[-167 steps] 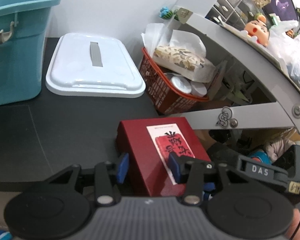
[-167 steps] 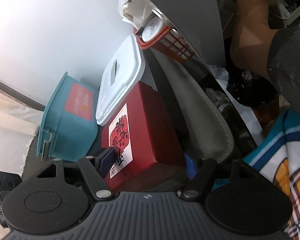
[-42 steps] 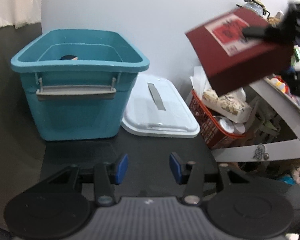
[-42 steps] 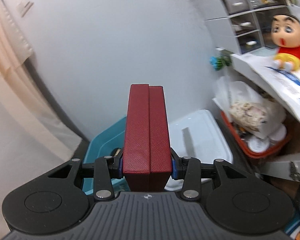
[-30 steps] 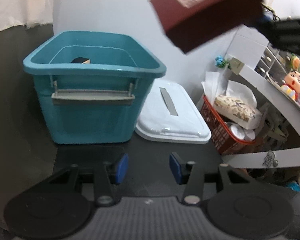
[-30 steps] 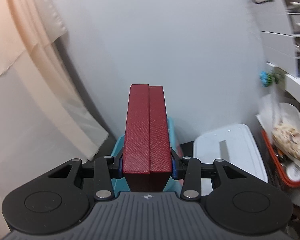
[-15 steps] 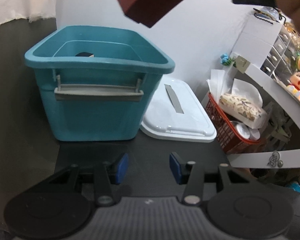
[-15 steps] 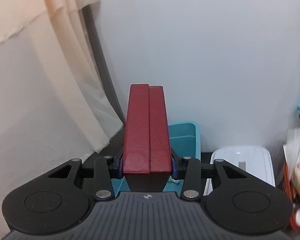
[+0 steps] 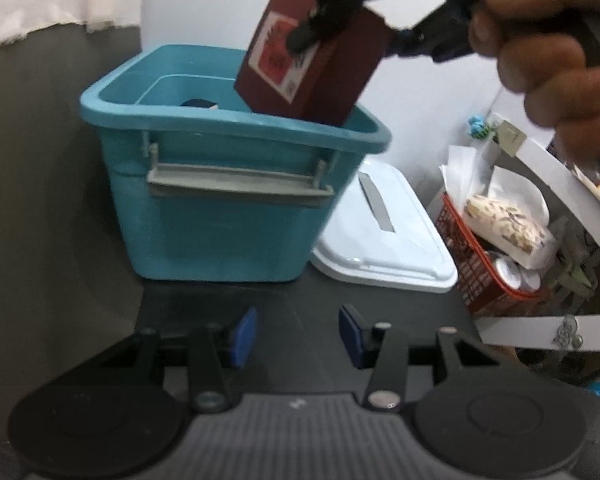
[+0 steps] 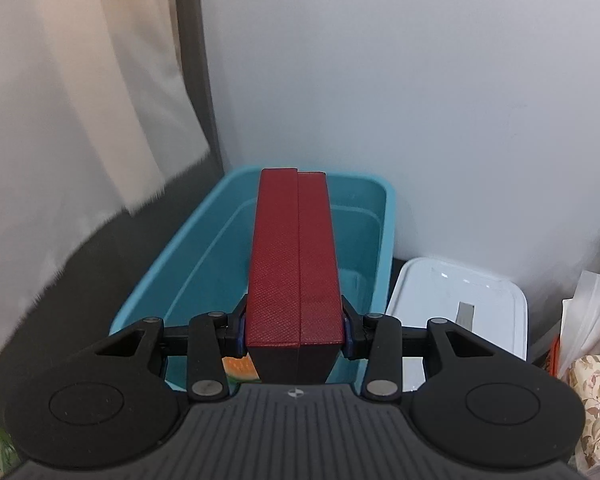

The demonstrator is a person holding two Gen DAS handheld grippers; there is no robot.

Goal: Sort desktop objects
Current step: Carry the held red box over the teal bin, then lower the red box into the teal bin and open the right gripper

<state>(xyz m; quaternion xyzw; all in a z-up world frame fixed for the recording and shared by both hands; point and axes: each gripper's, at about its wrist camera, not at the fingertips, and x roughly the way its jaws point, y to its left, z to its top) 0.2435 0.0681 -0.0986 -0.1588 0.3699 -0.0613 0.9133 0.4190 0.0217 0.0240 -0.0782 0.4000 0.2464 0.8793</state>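
Right gripper (image 10: 294, 336) clenched on red box (image 10: 294, 264), tilted over teal bin (image 9: 236, 204) at upper centre; left gripper (image 9: 298, 334) released, low centre above dark tabletop (image 9: 300, 304).

Soft, even indoor light, no hard shadows. Fisheye bending curves the edges, corners go black. The hand (image 9: 548, 56) looks blurred, perhaps from motion.
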